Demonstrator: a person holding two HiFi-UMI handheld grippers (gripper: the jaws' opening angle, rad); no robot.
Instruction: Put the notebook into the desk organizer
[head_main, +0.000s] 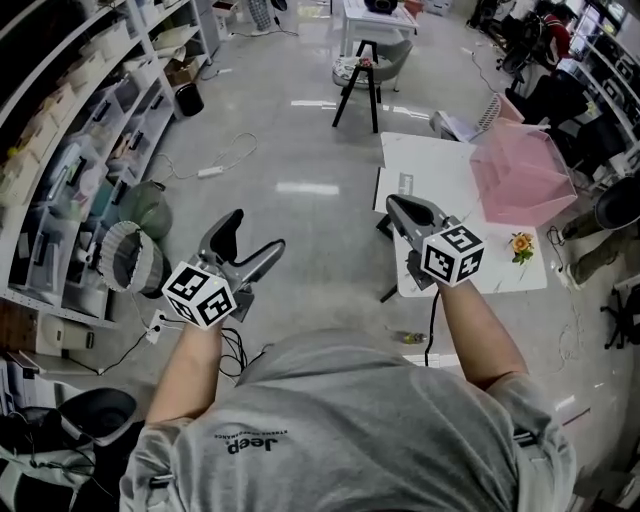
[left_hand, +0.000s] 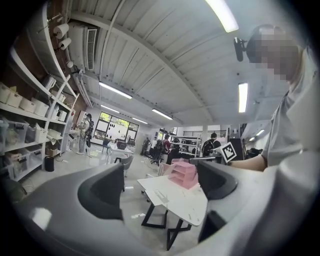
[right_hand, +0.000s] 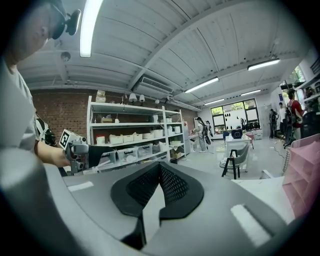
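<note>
The left tongs (head_main: 257, 232) stand spread wide, with nothing between their jaws. In the left gripper view the gap frames only the distant white table (head_main: 440, 165) and what lies on it. The right tongs (head_main: 395, 205) are pressed together, their dark pads meeting along their length and pinching nothing. Both are held out level in front of a person in a grey T-shirt (head_main: 350, 430).

The notebook (head_main: 405, 184) (a pale, flat rectangle, too small to tell more) lies on the table close to its near left edge. In the head view it shows just past the tips of the right tongs, apart from them and untouched. The left tongs are over bare floor well to the left of the table, clear of the notebook.

The desk organizer (head_main: 520, 178), pink and tiered, stands on the right half of the same table, apart from the notebook and farther from both tongs. A small orange flower ornament (head_main: 520, 246) sits near the table's front right corner. Shelving (head_main: 90, 150) loaded with boxes runs along the left side of the room, and a black stool (head_main: 358, 85) stands beyond the table.
</note>
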